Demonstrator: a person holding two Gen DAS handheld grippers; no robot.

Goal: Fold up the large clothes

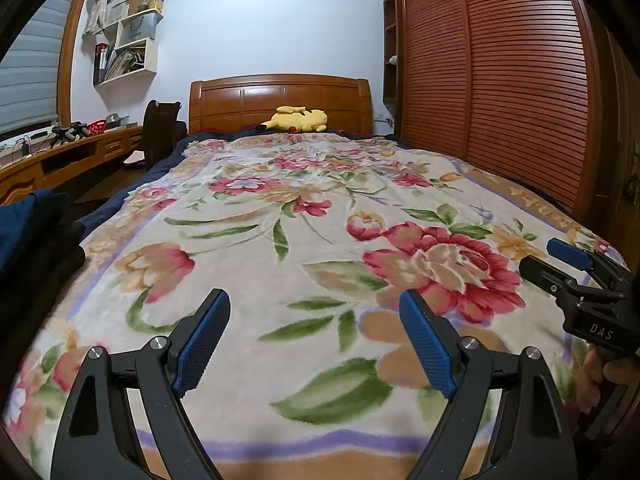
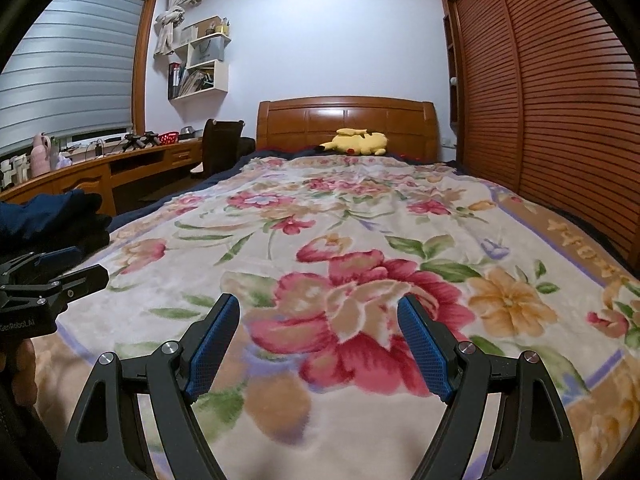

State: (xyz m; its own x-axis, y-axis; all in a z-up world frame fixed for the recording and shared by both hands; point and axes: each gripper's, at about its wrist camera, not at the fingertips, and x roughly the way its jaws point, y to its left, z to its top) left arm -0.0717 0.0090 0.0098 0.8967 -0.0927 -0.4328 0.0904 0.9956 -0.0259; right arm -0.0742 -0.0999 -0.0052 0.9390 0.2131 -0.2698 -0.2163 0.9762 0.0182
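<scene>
A pile of dark navy and black clothes point(image 1: 32, 224) lies at the left edge of the bed; it also shows in the right wrist view point(image 2: 52, 216). My left gripper point(image 1: 314, 340) is open and empty, held above the floral blanket point(image 1: 280, 248) near the foot of the bed. My right gripper point(image 2: 318, 344) is open and empty, beside it over a big red flower of the blanket point(image 2: 360, 240). Each gripper shows in the other's view, the right one point(image 1: 560, 260) at the right edge, the left one point(image 2: 68, 268) at the left edge.
A yellow plush toy point(image 1: 296, 120) lies by the wooden headboard point(image 1: 280, 100). A slatted wardrobe point(image 1: 500, 88) runs along the bed's right side. A wooden desk point(image 2: 100, 168), dark chair point(image 2: 220, 140) and wall shelves point(image 2: 200, 64) stand to the left under the window.
</scene>
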